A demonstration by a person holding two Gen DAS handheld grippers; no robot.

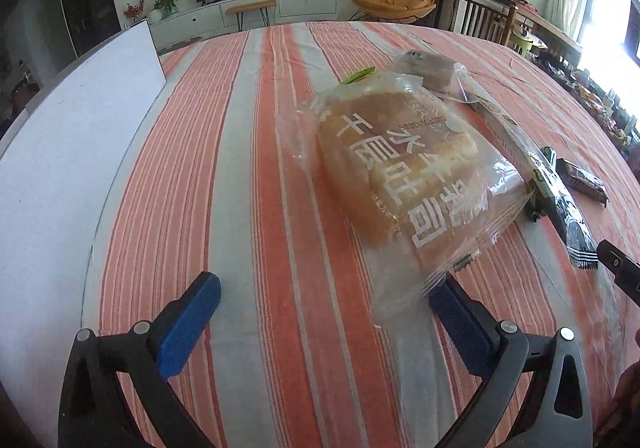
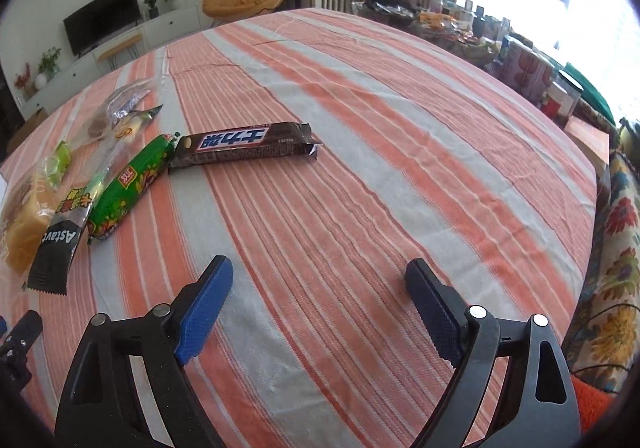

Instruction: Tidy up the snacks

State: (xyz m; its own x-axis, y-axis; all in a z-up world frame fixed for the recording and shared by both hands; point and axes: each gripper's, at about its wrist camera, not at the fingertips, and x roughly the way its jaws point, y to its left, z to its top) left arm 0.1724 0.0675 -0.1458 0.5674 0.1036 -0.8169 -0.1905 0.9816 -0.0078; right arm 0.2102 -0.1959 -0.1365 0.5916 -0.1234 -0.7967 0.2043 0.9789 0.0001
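You are at the start of the sorting, as far as the views show: nothing is held and the snacks lie loose on the striped tabletop (image 2: 360,120). Your left hand-held gripper (image 1: 324,300) stands wide, with only cloth between its fingers, though its right finger sits at the near corner of the bread bag (image 1: 404,172); whether it touches the plastic you cannot tell from here. That clear bag of sliced bread lies flat, partly over a long dark wrapper (image 1: 556,192) that runs along its right side, and another clear packet (image 1: 428,66) lies just behind it. Your right hand-held gripper (image 2: 316,292) is also spread wide and empty, hanging over bare cloth. Ahead of it lies the brown chocolate bar (image 2: 244,146), its left end just beside the tip of the green sausage pack (image 2: 128,184). Left of that, the black sachet (image 2: 58,252) and a few small packets overlap near the bread. No tray, box or basket for the snacks shows in either view, only a white board (image 1: 80,120) at the tabletop's left edge, so where things belong is unclear. Judged from this, every item is left to group or line up, and the bread and the chocolate bar look the nearest first picks.
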